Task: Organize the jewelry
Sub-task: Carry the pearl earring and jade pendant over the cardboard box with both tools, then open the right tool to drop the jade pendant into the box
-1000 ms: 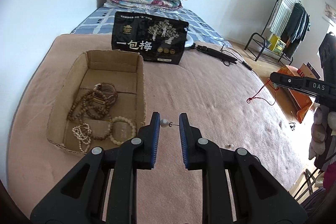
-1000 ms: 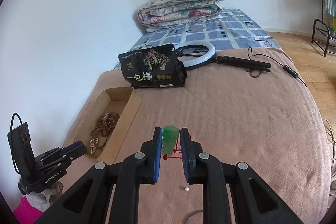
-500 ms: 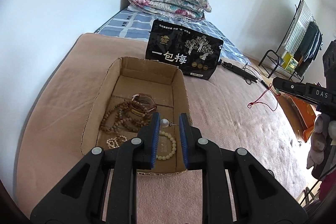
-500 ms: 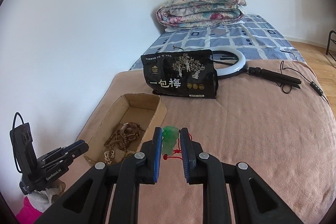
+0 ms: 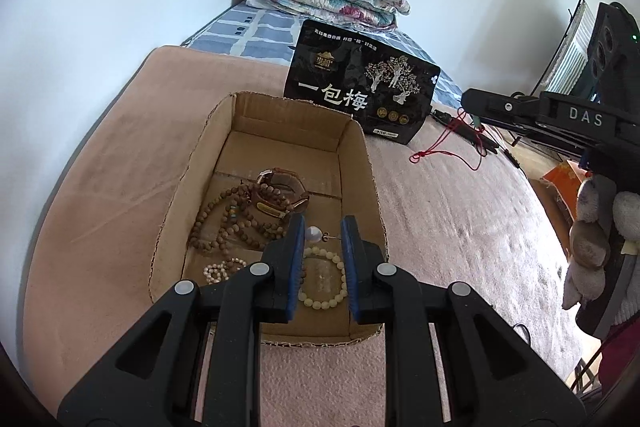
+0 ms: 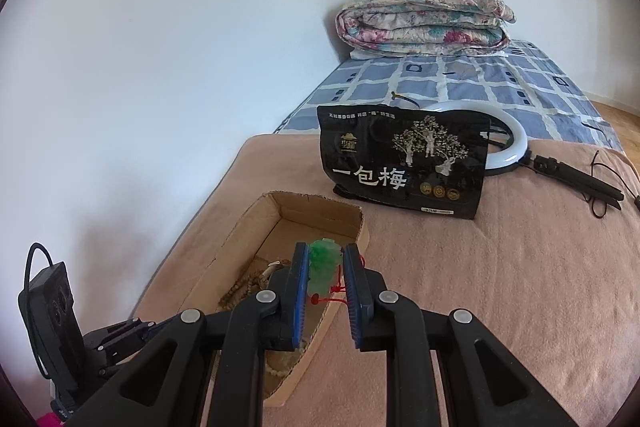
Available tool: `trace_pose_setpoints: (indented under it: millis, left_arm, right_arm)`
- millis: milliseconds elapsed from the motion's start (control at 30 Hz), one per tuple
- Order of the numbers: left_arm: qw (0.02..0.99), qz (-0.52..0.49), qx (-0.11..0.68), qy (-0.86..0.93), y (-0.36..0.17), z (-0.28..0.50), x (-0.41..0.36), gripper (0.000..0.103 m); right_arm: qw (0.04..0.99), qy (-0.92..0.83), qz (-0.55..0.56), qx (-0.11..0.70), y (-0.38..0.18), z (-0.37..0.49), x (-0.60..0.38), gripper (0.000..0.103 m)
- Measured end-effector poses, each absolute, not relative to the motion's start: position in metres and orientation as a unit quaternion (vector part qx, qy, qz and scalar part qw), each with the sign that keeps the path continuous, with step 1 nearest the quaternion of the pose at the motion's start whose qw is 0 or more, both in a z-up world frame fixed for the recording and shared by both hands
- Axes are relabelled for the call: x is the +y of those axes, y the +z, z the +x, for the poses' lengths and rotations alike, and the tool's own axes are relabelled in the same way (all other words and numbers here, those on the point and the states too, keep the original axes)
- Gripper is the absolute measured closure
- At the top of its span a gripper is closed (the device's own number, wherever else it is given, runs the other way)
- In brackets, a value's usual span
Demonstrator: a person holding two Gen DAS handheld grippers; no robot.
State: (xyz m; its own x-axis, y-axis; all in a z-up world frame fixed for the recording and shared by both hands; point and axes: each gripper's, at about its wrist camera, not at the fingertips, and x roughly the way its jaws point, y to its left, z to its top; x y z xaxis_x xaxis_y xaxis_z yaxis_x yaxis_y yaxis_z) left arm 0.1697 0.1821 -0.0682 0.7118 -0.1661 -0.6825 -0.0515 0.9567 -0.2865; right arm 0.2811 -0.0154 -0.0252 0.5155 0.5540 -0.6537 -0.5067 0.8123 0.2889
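Note:
An open cardboard box [image 5: 360, 163] lies on the pink blanket and holds brown bead strands [image 5: 236, 219], a watch [image 5: 280, 187], a pale bead bracelet [image 5: 324, 295] and a small white bracelet [image 5: 218, 269]. My left gripper [image 5: 322, 237] hovers over the box, shut on a pearl stud earring [image 5: 313, 234] pinched across its pin. My right gripper [image 6: 325, 267] is shut on a green jade pendant [image 6: 324, 265] with a red cord [image 6: 332, 299], above the box's right wall [image 6: 362, 227]. In the left wrist view the right gripper's body [image 5: 552, 115] shows at the right, the red cord [image 5: 444, 147] trailing below.
A black snack bag [image 6: 404, 163] stands behind the box. A ring light [image 6: 508, 147] with its black handle and cable lies beyond it. A folded floral quilt [image 6: 424, 19] rests at the bed's head. A white wall runs along the left.
Both grippers moved left toward the box. The left one now hangs over the jewelry inside it; the right one has come over the box's right wall, still holding the pendant.

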Motion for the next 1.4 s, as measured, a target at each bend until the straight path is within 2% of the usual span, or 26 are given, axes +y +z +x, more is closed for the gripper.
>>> trace_pose_setpoints:
  millis: [533,633,700,767,800,833,933,967,1400]
  left_arm:
    - [0.906,-0.158,0.392,-0.022,-0.078,0.176,0.195,0.086]
    - [0.905,-0.159,0.395,-0.023,-0.079,0.176,0.194,0.085]
    - [0.902,-0.163,0.398,-0.023,-0.079,0.176,0.194,0.085]
    - [0.903,-0.163,0.398,-0.022,-0.078,0.176,0.193,0.071]
    - [0.904,-0.162,0.394,-0.020,-0.077,0.175,0.193,0.058]
    - [0.907,-0.160,0.389,-0.017,-0.075,0.174,0.192,0.053]
    - [0.908,-0.159,0.388,-0.015,-0.073,0.173,0.192,0.053]
    - [0.908,-0.160,0.387,-0.013,-0.072,0.172,0.192,0.053]
    - [0.915,-0.153,0.374,-0.009,-0.050,0.156,0.187,0.053]
  right_arm:
    - [0.852,0.331,0.027,0.405,-0.055,0.313,0.042,0.087]
    - [0.853,0.323,0.030,0.410,-0.060,0.316,0.043,0.075]
    - [0.856,0.314,0.032,0.409,-0.061,0.317,0.041,0.052]
    - [0.862,0.303,0.032,0.405,-0.059,0.317,0.037,0.039]
    - [0.865,0.299,0.033,0.403,-0.058,0.317,0.035,0.036]
    - [0.867,0.295,0.035,0.401,-0.057,0.317,0.033,0.033]
    - [0.871,0.288,0.032,0.397,-0.052,0.315,0.030,0.026]
    - [0.873,0.285,0.030,0.395,-0.050,0.315,0.029,0.020]
    - [0.886,0.268,0.017,0.378,-0.028,0.298,0.015,0.012]
